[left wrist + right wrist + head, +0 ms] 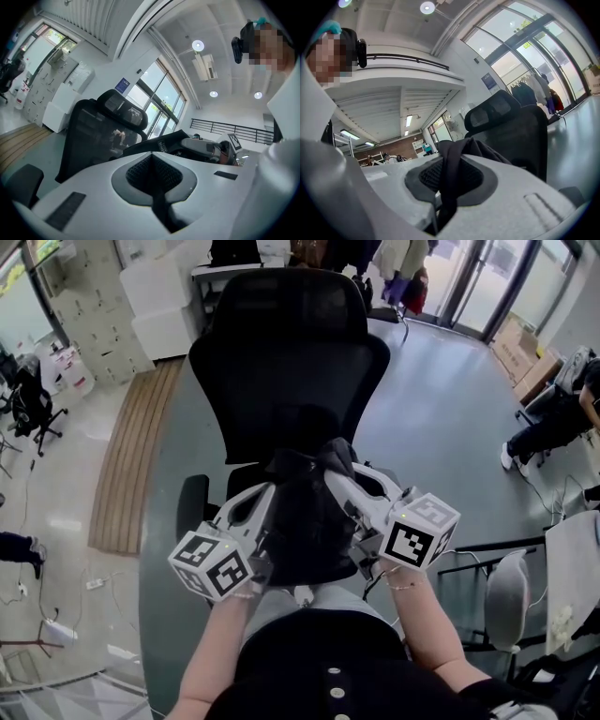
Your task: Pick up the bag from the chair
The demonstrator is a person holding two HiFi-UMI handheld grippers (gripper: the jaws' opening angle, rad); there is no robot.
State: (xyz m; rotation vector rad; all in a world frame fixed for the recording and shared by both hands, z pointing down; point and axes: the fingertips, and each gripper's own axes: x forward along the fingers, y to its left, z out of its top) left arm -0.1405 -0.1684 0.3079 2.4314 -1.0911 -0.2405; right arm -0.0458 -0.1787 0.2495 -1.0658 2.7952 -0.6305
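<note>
A black bag [305,521] hangs between my two grippers, just in front of the black mesh office chair [291,362] and above its seat. My left gripper [272,488] is shut at the bag's top left corner. In the left gripper view its jaws [152,157] are pressed together, and the bag [164,142] with a small label rises just past them. My right gripper [330,474] is shut on the bag's top right. In the right gripper view a black strap [452,164] runs down between its pads [450,159]. The chair back [520,131] stands behind.
A wooden floor strip [131,456] runs along the left, with white cabinets [103,324] beyond it. A seated person [553,427] and cardboard boxes [525,357] are at the right. A grey chair [511,587] stands close at lower right. Cables [56,615] lie at lower left.
</note>
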